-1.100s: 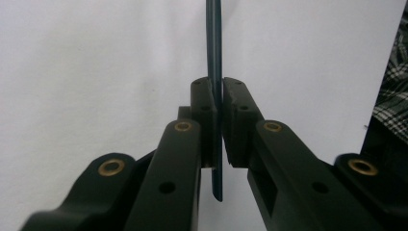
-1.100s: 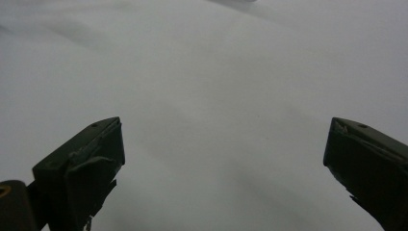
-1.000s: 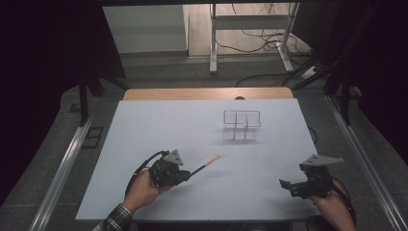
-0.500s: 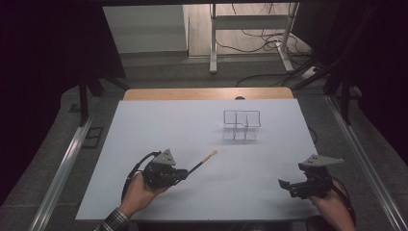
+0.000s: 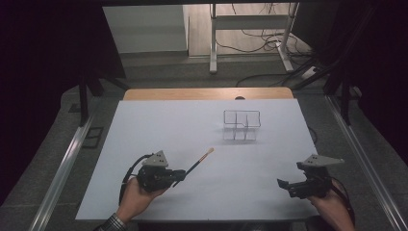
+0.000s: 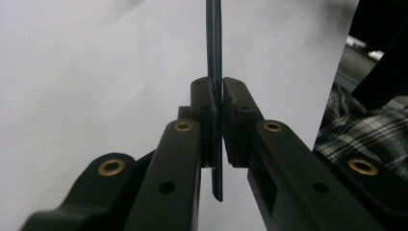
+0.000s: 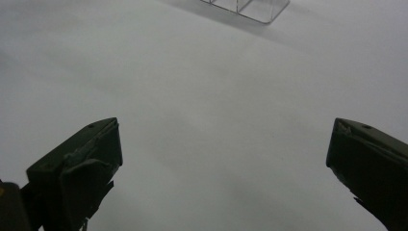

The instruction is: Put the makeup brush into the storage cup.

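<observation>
A thin brush [image 5: 198,163] with a dark handle and an orange tip slants up to the right over the white table [image 5: 192,125]. My left gripper [image 5: 179,175] is shut on its handle, near the front left. In the left gripper view the dark handle [image 6: 214,38] runs straight up between the closed pads of my left gripper [image 6: 217,91]. A clear divided holder [image 5: 242,125] stands at the far middle right, well away from the brush tip. My right gripper [image 5: 284,185] rests at the front right, open, with nothing between its jaws [image 7: 223,144].
The holder's corner [image 7: 250,7] shows at the top of the right gripper view. A wooden strip [image 5: 207,94] edges the table's far side. Metal rails [image 5: 62,173] run along both sides. A plaid sleeve [image 6: 365,130] appears at the right.
My left gripper has drifted a little left and toward the front edge with the brush, whose orange tip has moved slightly farther away. The right gripper has stayed put.
</observation>
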`<state>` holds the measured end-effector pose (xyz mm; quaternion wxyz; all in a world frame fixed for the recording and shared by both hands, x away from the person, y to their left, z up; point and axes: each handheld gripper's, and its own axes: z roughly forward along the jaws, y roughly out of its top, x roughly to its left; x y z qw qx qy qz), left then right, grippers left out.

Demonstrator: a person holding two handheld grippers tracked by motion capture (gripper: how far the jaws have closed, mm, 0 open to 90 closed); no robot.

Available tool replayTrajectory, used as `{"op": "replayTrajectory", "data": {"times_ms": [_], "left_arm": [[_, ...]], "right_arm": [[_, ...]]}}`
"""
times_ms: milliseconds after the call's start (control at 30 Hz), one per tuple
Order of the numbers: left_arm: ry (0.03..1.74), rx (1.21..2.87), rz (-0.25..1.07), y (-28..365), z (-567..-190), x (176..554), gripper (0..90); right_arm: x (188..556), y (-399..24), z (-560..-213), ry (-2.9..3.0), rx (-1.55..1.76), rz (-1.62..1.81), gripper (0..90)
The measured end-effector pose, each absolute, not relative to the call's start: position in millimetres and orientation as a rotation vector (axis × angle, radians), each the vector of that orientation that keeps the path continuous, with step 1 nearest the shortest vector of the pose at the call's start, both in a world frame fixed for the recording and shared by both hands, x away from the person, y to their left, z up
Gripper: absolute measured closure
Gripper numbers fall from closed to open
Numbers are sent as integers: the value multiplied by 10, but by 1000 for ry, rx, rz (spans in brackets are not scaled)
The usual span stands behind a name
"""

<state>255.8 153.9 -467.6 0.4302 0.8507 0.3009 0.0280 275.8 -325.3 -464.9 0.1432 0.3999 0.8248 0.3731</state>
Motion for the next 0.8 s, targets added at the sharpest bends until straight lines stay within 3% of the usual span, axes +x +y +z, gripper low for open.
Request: {"op": "replayTrajectory", "data": {"times_ms": [800], "left_arm": [[716, 2046, 65, 1446, -4663, 2543, 848]], "right_arm": [[2773, -2923, -4539, 2409, 1061, 1232, 0]]}}
